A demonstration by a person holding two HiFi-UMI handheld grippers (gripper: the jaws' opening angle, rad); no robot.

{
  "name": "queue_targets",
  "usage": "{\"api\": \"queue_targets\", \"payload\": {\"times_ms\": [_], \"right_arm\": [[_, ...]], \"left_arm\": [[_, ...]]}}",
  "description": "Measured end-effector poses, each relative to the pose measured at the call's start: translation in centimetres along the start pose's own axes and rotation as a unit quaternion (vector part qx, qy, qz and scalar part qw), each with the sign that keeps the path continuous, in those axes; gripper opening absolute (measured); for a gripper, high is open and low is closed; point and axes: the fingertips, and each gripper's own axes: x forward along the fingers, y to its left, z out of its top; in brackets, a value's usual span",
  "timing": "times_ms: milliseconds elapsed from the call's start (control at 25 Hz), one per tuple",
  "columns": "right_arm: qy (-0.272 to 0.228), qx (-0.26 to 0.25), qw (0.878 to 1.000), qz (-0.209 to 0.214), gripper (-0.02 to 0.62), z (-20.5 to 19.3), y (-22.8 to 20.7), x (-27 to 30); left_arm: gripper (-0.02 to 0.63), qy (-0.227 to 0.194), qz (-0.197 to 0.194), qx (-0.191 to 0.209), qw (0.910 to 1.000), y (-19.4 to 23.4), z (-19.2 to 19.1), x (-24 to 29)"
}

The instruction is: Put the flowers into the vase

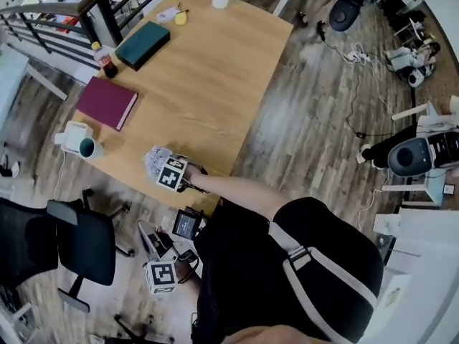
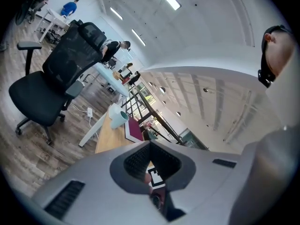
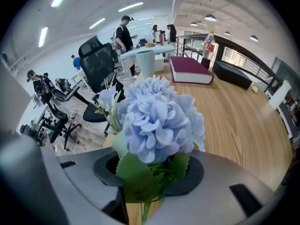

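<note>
no legible text, labels or numbers

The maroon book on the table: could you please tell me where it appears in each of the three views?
Head view: the maroon book lies at upper left, near the table's left edge.
Left gripper view: small, just left of centre.
Right gripper view: upper middle, slightly right.
Shared landmark: the wooden table it lies on.

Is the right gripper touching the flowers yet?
Touching. The right gripper view shows the right gripper shut on the green stems of the flowers, with the blue bloom standing above its jaws.
</note>
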Motion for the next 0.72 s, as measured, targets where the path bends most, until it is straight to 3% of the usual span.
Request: {"api": "queue_targets", "payload": {"times_ms": [80, 200, 320, 480, 640, 720], "right_arm": [[-0.035, 0.009, 0.999, 0.016, 0.195, 1.5, 0.8, -0.7], [-0.111, 0.008, 0.991, 0.080, 0.195, 2.0, 3.3, -5.8], [-0.184, 0.018, 0.980, 0.074, 0.195, 0.5, 2.8, -12.3], [-0.271, 0.040, 0.959, 0.066, 0.195, -0.2, 2.6, -19.7], [-0.308, 0.066, 0.948, 0.043, 0.195, -4.0, -0.8, -24.1], [-0.309, 0.064, 0.948, 0.046, 0.195, -4.9, -2.8, -24.1]], "left_arm": [[0.048, 0.010, -0.002, 0.013, 0.9999, 0.2, -0.2, 1.4], [0.048, 0.026, -0.015, 0.051, 0.9983, -2.7, -2.5, 1.6], [0.048, 0.057, -0.053, 0.060, 0.9952, -6.4, -5.6, 1.8], [0.048, 0.067, -0.091, 0.075, 0.9908, -10.7, -7.8, 0.7], [0.048, 0.084, -0.074, 0.109, 0.9878, -13.7, -10.7, -0.2], [0.048, 0.076, -0.092, 0.120, 0.9856, -15.3, -11.4, 1.0]]}}
